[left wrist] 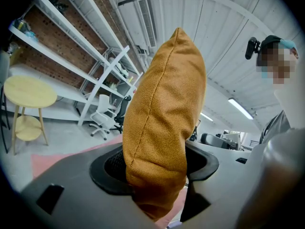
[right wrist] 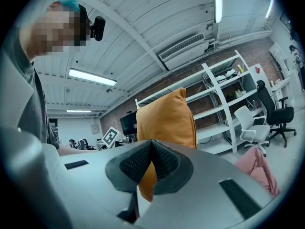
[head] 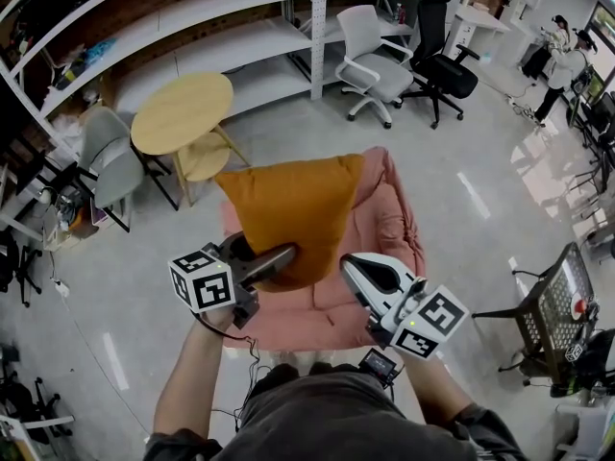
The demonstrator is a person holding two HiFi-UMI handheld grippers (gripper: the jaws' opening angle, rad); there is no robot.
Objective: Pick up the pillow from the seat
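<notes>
Your left gripper (head: 284, 257) is clamped on the lower edge of the orange pillow (head: 288, 200), its jaws pressing into the fabric from both sides. You hold the pillow upright in the air, above the pink seat (head: 389, 224). Your right gripper (head: 348, 262) sits just beside the pillow's lower corner, its jaws together and empty.

Premises: open-plan office or lab workspace. Evidence: long white wall shelving (head: 240, 46) against a brick wall (left wrist: 43, 32), swivel office chairs (head: 373, 60), a round wooden table (head: 183, 113), ceiling strip lights (right wrist: 217, 1).
</notes>
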